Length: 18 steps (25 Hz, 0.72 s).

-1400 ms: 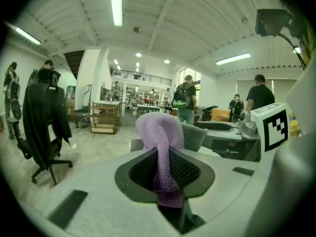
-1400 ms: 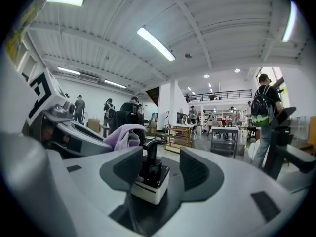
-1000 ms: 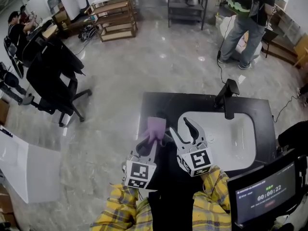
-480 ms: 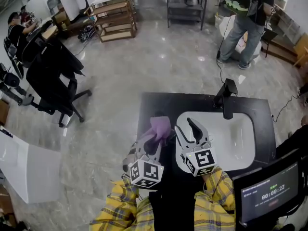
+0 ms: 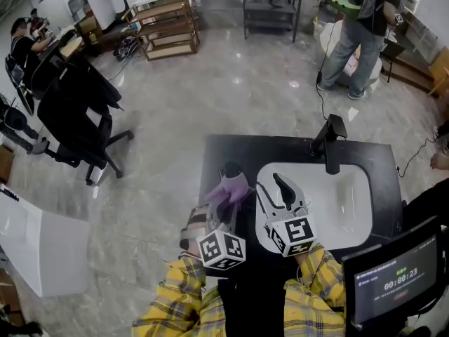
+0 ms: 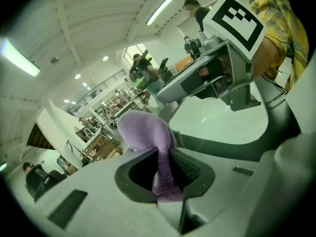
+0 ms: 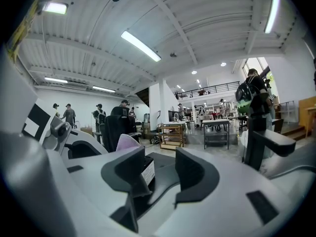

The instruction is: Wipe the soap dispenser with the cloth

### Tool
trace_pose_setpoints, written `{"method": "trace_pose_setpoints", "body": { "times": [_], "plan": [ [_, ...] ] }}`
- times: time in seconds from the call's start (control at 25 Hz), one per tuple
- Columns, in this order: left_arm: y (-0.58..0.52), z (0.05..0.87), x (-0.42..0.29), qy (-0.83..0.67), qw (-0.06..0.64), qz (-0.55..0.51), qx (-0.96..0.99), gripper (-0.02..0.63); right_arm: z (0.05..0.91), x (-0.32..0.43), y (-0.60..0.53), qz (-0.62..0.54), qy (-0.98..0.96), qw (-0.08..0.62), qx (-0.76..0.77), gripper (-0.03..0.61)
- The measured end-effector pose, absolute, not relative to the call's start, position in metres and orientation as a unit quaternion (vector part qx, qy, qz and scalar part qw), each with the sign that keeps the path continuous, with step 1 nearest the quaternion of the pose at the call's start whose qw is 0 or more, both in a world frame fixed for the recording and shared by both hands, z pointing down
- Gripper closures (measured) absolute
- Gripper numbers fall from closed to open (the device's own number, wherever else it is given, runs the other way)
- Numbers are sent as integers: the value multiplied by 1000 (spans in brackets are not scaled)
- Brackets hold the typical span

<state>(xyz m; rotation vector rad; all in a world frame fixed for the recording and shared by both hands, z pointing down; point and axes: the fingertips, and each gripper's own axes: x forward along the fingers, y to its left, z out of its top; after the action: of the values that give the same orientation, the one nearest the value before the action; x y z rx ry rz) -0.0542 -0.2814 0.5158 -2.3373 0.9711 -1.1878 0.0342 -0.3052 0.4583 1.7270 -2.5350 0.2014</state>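
Note:
My left gripper (image 5: 224,206) is shut on a purple cloth (image 5: 231,187); in the left gripper view the cloth (image 6: 148,132) bulges out past the closed jaws (image 6: 168,177). Just beyond the cloth stands the dark soap dispenser (image 5: 230,168), the cloth's far edge against it. My right gripper (image 5: 273,188) hovers at the sink's left rim. Its jaws have just been closing a little, and a gap still stands between them. In the right gripper view the dispenser's dark body with a white label (image 7: 148,172) shows by the left finger of this gripper (image 7: 160,174). The right pad is clear of it.
A white sink basin (image 5: 337,202) is set in the black counter (image 5: 217,149), with a black faucet (image 5: 330,142) behind it. A screen with a timer (image 5: 393,279) stands at the lower right. On the floor are black office chairs (image 5: 77,111), wooden shelves (image 5: 168,27) and a standing person (image 5: 358,27).
My left gripper has rolled and come nearer and to the right; the cloth has drawn back with it and the dispenser's top now shows. My right gripper has hardly moved.

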Motion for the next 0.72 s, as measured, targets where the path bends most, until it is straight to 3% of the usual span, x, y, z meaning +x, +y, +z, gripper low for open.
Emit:
{"method": "trace_pose_setpoints", "body": {
  "times": [0.72],
  "plan": [
    [-300, 532, -75, 362, 155, -477, -786, 552, 467, 26, -310, 79, -834, 42, 544, 394]
  ]
}}
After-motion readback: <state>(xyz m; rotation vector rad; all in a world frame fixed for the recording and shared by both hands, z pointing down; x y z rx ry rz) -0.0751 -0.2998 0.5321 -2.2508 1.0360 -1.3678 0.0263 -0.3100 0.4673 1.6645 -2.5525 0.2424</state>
